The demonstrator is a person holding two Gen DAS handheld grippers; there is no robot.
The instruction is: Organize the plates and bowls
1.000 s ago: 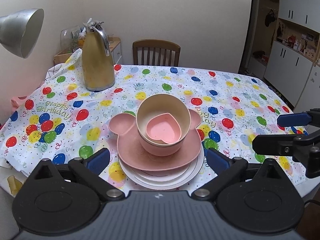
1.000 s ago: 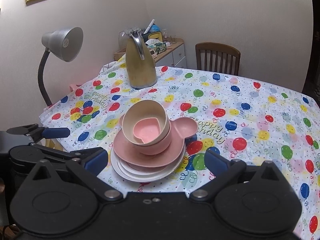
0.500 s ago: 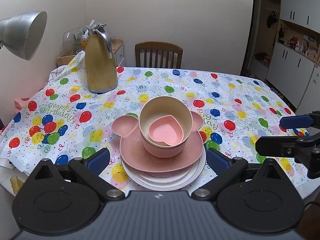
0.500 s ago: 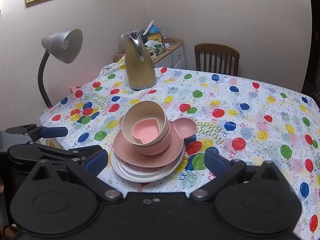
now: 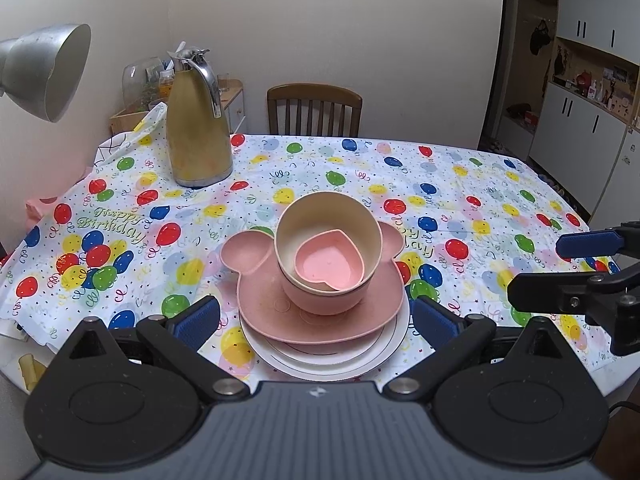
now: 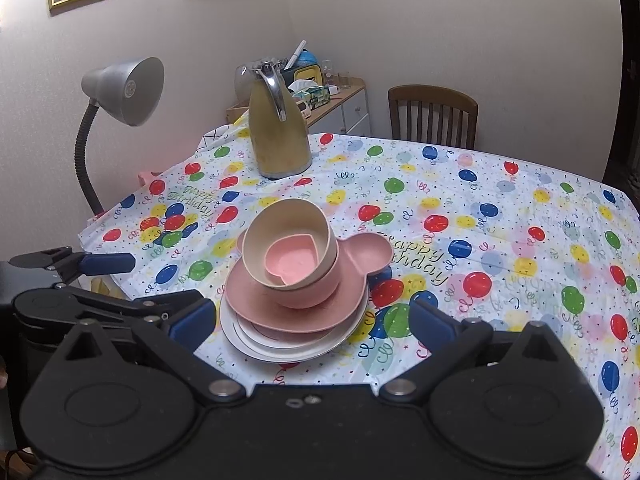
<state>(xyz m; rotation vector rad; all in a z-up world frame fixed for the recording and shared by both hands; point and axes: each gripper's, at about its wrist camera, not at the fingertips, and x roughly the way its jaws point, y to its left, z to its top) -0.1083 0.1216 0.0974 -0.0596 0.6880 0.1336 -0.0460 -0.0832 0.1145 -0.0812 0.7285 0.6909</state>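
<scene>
A stack of dishes stands near the table's front edge. A white plate [image 5: 384,354] is at the bottom, a pink mouse-eared plate [image 5: 256,296] on it, then a pink bowl [image 5: 320,300], a cream bowl [image 5: 316,216] and a small pink heart-shaped dish [image 5: 328,266] inside. The stack also shows in the right wrist view, with the heart dish [image 6: 290,262] on top. My left gripper [image 5: 316,320] is open and empty, just in front of the stack. My right gripper [image 6: 310,320] is open and empty, also in front of it.
A gold thermos jug [image 5: 198,128] stands at the table's back left. A silver desk lamp [image 6: 124,88] leans in at the left. A wooden chair [image 5: 314,114] is behind the table. The balloon tablecloth [image 5: 460,184] covers the table. Cabinets [image 5: 580,80] stand at right.
Both grippers have drifted slightly; the view has shifted a little and the stack sits marginally higher in frame. The dishes have not moved.
</scene>
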